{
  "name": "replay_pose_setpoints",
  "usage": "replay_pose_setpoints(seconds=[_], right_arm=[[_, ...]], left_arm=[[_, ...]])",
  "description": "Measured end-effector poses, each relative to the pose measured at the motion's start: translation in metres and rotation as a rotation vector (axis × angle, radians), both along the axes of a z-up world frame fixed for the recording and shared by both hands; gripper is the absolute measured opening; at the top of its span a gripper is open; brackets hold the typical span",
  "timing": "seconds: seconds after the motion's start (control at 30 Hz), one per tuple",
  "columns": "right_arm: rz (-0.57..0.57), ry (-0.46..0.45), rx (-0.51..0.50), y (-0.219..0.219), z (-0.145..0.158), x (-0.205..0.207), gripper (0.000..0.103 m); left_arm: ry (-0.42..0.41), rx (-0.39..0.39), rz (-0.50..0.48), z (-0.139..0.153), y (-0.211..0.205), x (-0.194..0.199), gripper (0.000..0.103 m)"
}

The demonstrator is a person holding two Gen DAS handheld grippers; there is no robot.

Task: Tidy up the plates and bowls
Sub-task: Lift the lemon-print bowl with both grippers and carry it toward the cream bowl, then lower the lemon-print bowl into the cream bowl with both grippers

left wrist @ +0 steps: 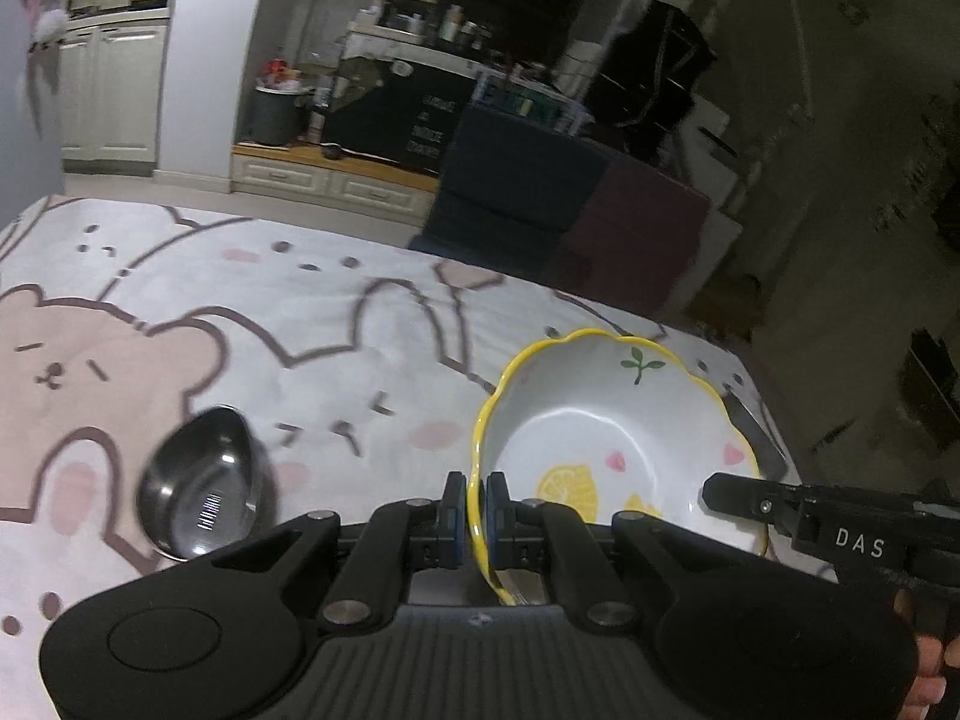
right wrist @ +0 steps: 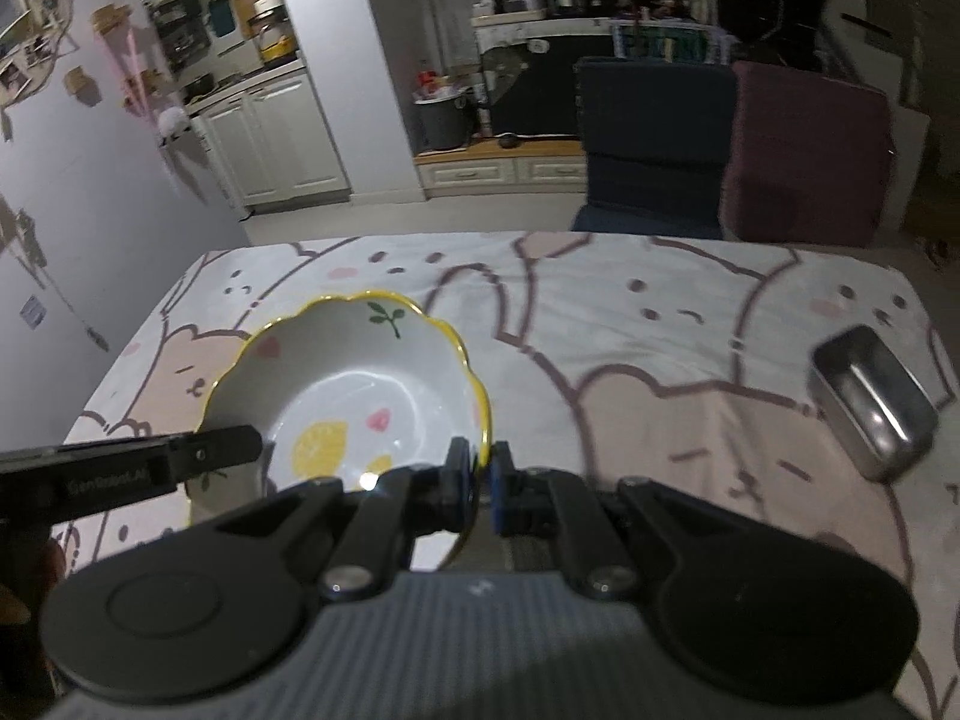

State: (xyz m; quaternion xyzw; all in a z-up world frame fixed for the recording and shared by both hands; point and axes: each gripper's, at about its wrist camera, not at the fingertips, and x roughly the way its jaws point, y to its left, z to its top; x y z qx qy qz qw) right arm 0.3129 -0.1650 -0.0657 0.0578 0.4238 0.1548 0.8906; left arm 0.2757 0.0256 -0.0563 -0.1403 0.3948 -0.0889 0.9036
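A white bowl (left wrist: 600, 420) with a wavy yellow rim and lemon prints hangs above the table, held from both sides. My left gripper (left wrist: 476, 498) is shut on its left rim. My right gripper (right wrist: 480, 468) is shut on the bowl's (right wrist: 360, 384) right rim. In the left wrist view the right gripper (left wrist: 714, 489) reaches in from the right over the bowl's edge. In the right wrist view the left gripper (right wrist: 255, 441) comes in from the left.
A small drop-shaped steel dish (left wrist: 201, 483) lies on the bear-print tablecloth (left wrist: 300, 312). A rectangular steel tray (right wrist: 873, 402) sits near the table's right edge. Two chairs (right wrist: 657, 138) stand behind the far edge. A hand (left wrist: 930, 678) shows at the lower right.
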Motion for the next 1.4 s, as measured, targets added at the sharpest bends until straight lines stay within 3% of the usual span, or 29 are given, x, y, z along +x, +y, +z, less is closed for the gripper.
replay_pose_setpoints(seconds=[0.6, 0.97, 1.4], right_arm=[[-0.141, 0.072, -0.001, -0.113, -0.033, -0.064, 0.008], [-0.168, 0.15, -0.03, -0.14, -0.061, -0.093, 0.008], [-0.165, 0.209, -0.053, -0.143, -0.086, -0.085, 0.008]], left_arm=[[0.081, 0.012, -0.181, -0.038, -0.099, -0.019, 0.007], [0.157, 0.022, -0.239, -0.069, -0.127, -0.033, 0.007], [0.211, 0.02, -0.262, -0.092, -0.133, -0.035, 0.008]])
